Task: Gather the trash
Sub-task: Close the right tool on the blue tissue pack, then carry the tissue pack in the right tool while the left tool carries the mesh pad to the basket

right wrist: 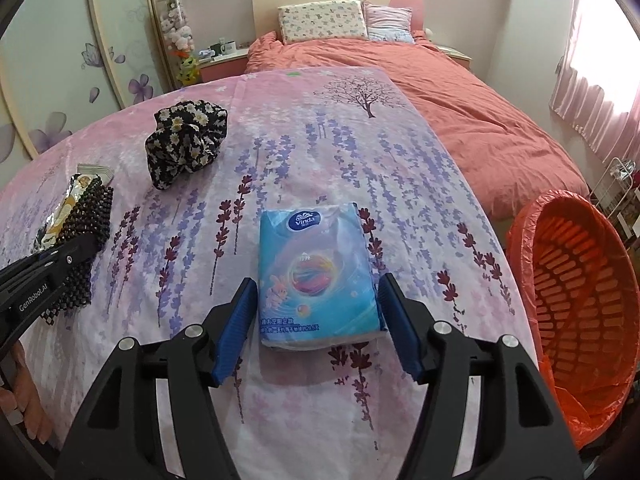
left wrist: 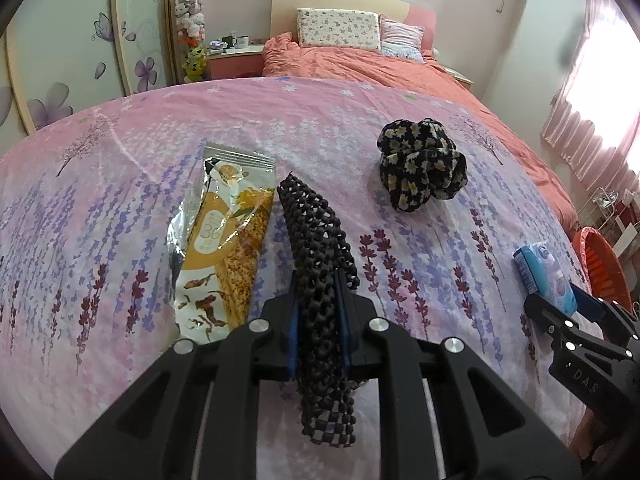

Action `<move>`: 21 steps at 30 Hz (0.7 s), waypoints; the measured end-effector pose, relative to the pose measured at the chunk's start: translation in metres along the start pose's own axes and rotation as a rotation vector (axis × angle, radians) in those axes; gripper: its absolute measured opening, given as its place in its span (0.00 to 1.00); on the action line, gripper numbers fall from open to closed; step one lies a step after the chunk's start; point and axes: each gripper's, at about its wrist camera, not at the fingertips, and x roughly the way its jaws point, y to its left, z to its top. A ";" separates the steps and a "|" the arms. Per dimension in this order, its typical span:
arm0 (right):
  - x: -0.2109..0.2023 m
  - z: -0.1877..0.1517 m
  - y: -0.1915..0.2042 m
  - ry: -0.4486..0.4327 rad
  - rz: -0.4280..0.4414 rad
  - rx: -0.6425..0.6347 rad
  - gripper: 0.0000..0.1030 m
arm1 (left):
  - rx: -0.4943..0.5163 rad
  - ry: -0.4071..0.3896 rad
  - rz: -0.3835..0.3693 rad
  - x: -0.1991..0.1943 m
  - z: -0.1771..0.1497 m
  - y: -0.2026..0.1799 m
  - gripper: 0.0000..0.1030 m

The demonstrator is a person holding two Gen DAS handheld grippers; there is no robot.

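A floral pink sheet (right wrist: 320, 160) covers the surface. Left gripper (left wrist: 318, 320) pinches black mesh (left wrist: 320, 248) beside a snack wrapper (left wrist: 224, 240); right gripper (right wrist: 318, 320) stands wide around a Vinda tissue pack (right wrist: 316, 276), near an orange bin (right wrist: 580, 300) and a scrunchie (right wrist: 186, 140).

Bare sheet (right wrist: 320, 160) is lying open at centre; scrunchie (right wrist: 186, 142) upper left and bin (right wrist: 576, 292) lower right are blocking.

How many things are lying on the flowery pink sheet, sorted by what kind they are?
Snack wrapper: 1
Black mesh mat: 1
Black flowered cloth: 1
Blue tissue pack: 1
Total: 4
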 end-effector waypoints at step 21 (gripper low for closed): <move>-0.010 0.000 -0.015 -0.032 0.072 0.040 0.47 | 0.032 -0.042 -0.093 -0.021 -0.006 -0.009 0.09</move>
